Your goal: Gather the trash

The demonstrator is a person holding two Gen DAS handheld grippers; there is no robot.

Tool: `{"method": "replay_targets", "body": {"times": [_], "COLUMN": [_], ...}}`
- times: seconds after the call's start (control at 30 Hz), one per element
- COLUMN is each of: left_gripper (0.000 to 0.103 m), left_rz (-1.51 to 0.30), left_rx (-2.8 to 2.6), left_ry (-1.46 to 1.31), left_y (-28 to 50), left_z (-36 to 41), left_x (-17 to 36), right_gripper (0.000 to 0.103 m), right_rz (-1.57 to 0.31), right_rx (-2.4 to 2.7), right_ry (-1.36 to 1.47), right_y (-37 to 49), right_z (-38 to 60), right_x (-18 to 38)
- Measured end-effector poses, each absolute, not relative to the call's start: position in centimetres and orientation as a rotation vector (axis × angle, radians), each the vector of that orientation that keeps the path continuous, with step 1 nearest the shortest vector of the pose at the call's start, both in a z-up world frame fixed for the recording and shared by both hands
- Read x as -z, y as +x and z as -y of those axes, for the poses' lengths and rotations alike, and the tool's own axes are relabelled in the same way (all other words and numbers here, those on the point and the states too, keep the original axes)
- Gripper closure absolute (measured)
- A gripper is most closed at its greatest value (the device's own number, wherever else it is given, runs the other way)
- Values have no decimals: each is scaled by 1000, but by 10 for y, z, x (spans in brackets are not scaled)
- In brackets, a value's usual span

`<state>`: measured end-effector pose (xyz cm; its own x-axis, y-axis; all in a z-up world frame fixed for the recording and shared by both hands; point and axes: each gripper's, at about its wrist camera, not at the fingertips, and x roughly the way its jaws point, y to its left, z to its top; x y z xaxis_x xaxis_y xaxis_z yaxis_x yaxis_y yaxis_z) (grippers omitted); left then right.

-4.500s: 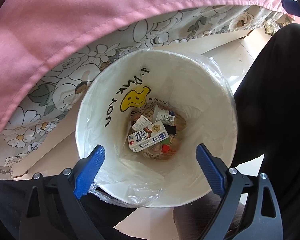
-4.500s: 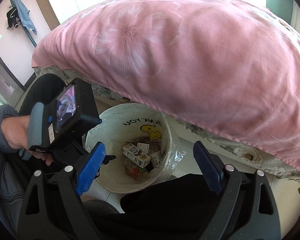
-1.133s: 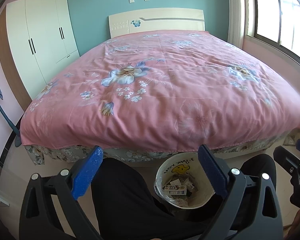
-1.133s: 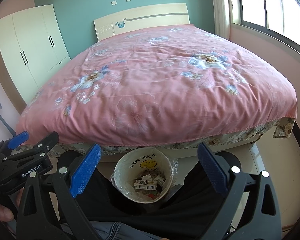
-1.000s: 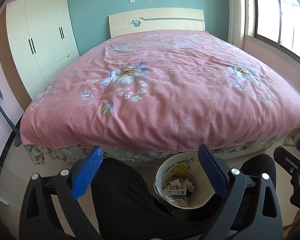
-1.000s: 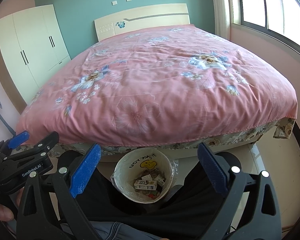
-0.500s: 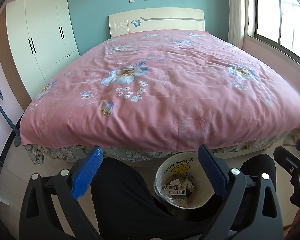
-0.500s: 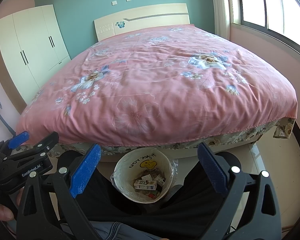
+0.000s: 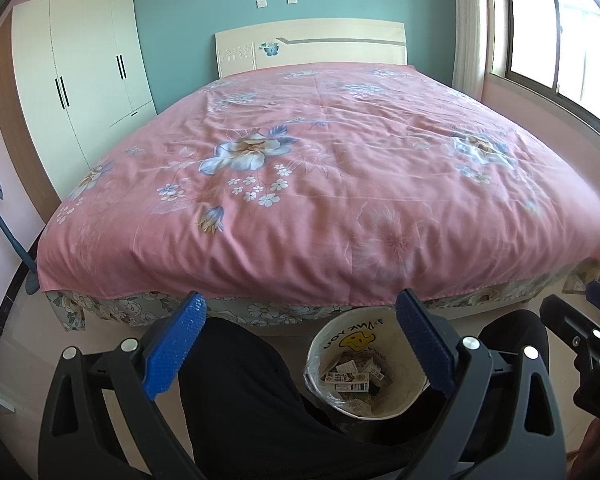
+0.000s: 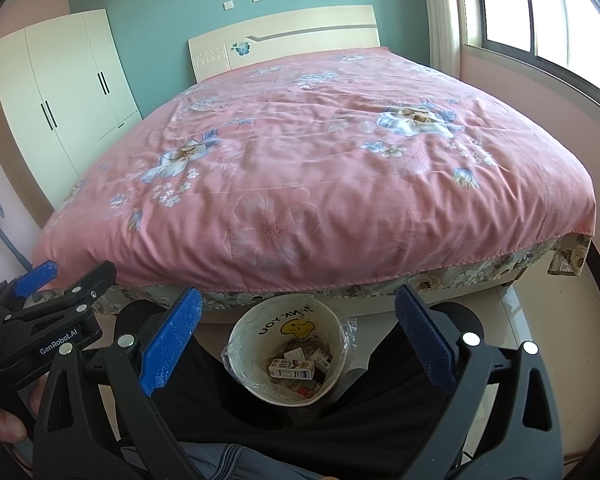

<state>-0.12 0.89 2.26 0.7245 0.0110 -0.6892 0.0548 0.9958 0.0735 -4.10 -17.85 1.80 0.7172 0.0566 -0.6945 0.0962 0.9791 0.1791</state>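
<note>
A white trash bin with a plastic liner and a yellow smiley face stands on the floor at the foot of the bed, between the person's legs; it also shows in the right wrist view. Inside lie several cartons and wrappers. My left gripper is open and empty, held high above the bin. My right gripper is open and empty, also high above the bin. The left gripper's body shows at the left of the right wrist view.
A large bed with a pink floral cover fills the middle of both views. A white wardrobe stands at the left. A window is at the right. The person's dark-trousered legs flank the bin.
Since 4.5 s ago both grippers have risen from just over the bin to a high view of the whole bed. In the last second nothing has visibly moved.
</note>
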Motion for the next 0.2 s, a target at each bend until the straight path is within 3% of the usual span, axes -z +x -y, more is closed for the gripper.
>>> {"method": "replay_targets", "body": {"times": [0.2], "left_gripper": [5], "left_rz": [-758], "left_rx": [22], "left_ry": [99], "left_y": [-2], "left_z": [-8], "left_x": [-22], "right_gripper": [8], "right_rz": [-773], "right_rx": [16], "right_ry": [208], "right_y": [-41], "right_z": [179], "right_x": [-17]}}
